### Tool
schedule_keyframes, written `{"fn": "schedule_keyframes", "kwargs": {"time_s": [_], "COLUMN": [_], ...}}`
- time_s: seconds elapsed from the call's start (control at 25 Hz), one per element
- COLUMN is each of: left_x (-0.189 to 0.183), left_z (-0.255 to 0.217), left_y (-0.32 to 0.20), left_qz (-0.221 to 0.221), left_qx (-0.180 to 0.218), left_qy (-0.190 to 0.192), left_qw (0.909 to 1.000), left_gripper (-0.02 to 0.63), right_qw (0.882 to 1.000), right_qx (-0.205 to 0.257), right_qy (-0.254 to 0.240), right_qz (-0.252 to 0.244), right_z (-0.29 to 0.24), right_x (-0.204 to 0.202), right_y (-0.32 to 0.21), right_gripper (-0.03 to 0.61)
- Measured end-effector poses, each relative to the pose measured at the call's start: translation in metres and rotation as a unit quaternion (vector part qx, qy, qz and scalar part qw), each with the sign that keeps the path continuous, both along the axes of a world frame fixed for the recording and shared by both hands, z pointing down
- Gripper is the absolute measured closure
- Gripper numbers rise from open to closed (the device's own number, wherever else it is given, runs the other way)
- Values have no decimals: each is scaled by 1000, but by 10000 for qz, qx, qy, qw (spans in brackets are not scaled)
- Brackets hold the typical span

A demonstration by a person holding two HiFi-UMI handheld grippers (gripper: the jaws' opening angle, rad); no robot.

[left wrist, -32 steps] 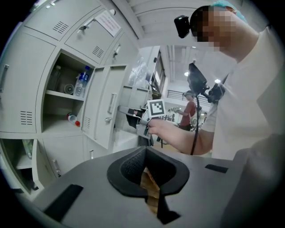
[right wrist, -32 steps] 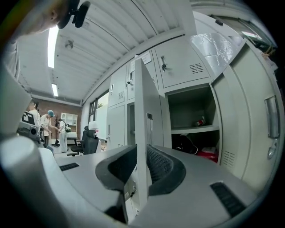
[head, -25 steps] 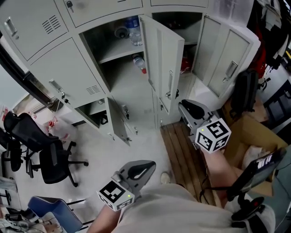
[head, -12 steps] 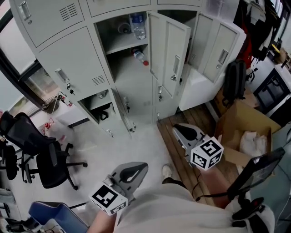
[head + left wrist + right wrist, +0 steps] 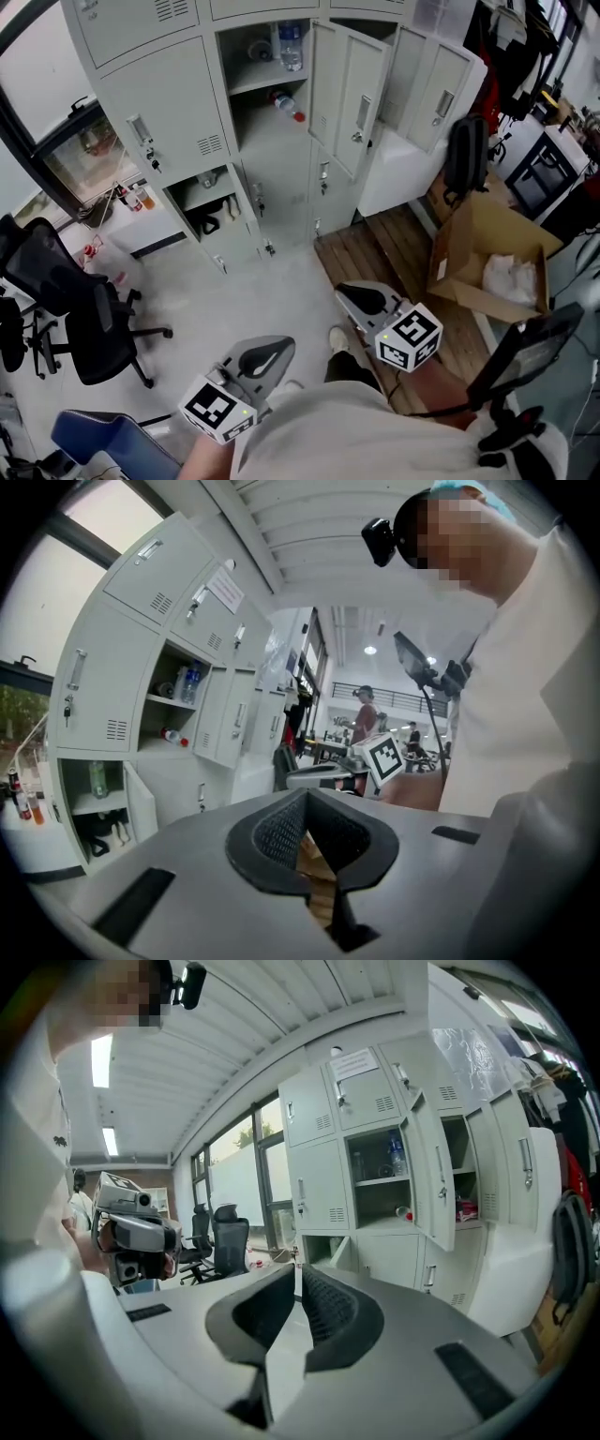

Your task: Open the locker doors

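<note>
The grey lockers (image 5: pixel 155 103) stand at the top of the head view, well beyond both grippers. A tall middle door (image 5: pixel 352 94) and a right door (image 5: pixel 439 89) hang open, and a small lower door (image 5: pixel 251 211) is ajar. The open compartment holds a water bottle (image 5: pixel 289 42) and a lying red-capped bottle (image 5: pixel 289 105). My left gripper (image 5: pixel 267 354) (image 5: pixel 305 799) is shut and empty, close to my body. My right gripper (image 5: pixel 361 300) (image 5: pixel 298 1274) has just been closing, with nothing between its jaws. It points toward the open lockers (image 5: pixel 412 1176).
A black office chair (image 5: pixel 84 319) and a blue chair (image 5: pixel 103 441) stand at the left. At the right, an open cardboard box (image 5: pixel 487 262) sits on wooden planking (image 5: pixel 375 253), with a black backpack (image 5: pixel 464 155) behind it. A dark screen (image 5: pixel 530 347) is near my right arm.
The lockers have slid up and farther off in the head view. Both grippers have drawn back toward my body, the right one down and to the left, away from the open doors.
</note>
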State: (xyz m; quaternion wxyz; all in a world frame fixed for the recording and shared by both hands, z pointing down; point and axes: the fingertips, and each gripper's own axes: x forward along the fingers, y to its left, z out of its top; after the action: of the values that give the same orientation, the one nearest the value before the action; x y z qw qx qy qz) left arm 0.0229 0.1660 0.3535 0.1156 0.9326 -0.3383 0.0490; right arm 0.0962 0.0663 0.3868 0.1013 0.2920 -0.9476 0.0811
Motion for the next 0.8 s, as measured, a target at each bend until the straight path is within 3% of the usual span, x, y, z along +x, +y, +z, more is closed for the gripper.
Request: {"fn": "schedule_keyframes", "kwargs": {"time_s": [0.32, 0.8], "left_x": [-20, -38], "left_z": [3, 12], "left_y": [39, 60], "left_qz": [-183, -268], "left_qx": [92, 58], "left_qy": [-25, 15], "left_qw": [9998, 9996], "left_gripper": [603, 603], "right_qw": [9987, 9979], "right_qx": [150, 242], "right_qy": [147, 125], "right_qz": [-465, -588], "right_z": [-1, -7], "right_x": [-38, -65], "right_y": [55, 80], "right_gripper": [548, 549]}}
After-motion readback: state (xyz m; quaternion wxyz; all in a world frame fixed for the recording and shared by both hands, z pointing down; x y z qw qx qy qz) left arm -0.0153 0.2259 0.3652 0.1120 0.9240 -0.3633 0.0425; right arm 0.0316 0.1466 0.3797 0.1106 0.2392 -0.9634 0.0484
